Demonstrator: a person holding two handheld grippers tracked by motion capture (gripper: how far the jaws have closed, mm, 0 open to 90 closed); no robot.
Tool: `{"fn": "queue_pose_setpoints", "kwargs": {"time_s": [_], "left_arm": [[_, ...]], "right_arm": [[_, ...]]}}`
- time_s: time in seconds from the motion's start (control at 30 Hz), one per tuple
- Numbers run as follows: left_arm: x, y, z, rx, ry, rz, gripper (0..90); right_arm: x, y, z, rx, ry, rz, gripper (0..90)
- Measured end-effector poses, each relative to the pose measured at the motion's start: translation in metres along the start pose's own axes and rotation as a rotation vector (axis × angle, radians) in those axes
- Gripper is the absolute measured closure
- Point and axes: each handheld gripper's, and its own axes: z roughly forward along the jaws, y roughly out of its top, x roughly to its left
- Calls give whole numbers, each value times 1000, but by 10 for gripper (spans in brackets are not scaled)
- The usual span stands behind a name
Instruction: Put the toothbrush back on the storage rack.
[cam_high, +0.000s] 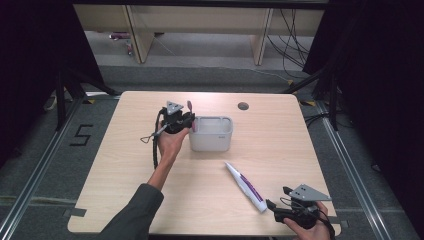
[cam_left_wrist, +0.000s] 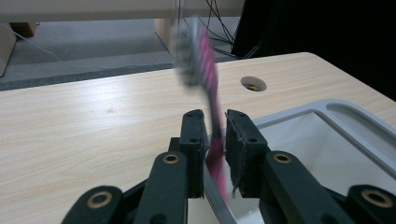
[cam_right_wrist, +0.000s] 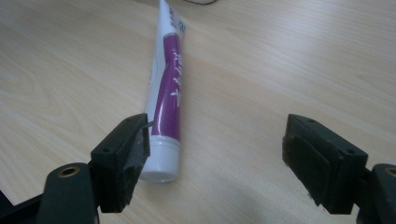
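One toothbrush, one tube, one tub

Frame centre: left gripper (cam_high: 189, 121) clamps the single pink toothbrush (cam_left_wrist: 205, 70) at the one grey tub's (cam_high: 211, 134) left rim. Lower right: right gripper (cam_high: 270, 204), jaws apart, beside the one toothpaste tube (cam_high: 246, 186).

Even overhead light keeps the pale wooden surface (cam_high: 150, 200) bright, with soft shadows; surroundings beyond its edges fall black. The toothbrush (cam_left_wrist: 198, 56) head is motion-blurred in the left gripper view. Mild glare on the toothpaste tube (cam_right_wrist: 168, 84).
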Motion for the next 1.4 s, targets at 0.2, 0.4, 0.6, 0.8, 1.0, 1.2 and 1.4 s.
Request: {"fn": "queue_pose_setpoints", "kwargs": {"time_s": [0.2,0.4,0.6,0.8,1.0,1.2,1.4], "left_arm": [[1,1,-3,-6,3,-3,740],[0,6,-12,-9,-13,-4,690],[-1,9,-21,4,-28,-34,590],[-1,12,-33,15,-39,-45,545],[-2,14,-43,30,-60,-52,504],[-5,13,-51,40,-81,-50,462],[-5,13,-62,49,-95,-45,439]], "right_arm": [[0,0,0,0,-1,1,237],[0,0,0,1,1,2,237],[1,0,0,0,5,12,237],[0,0,0,-3,-3,3,237],[0,0,0,-3,-6,-1,238],[0,0,0,-4,-12,-1,237],[1,0,1,-3,-1,12,237]]}}
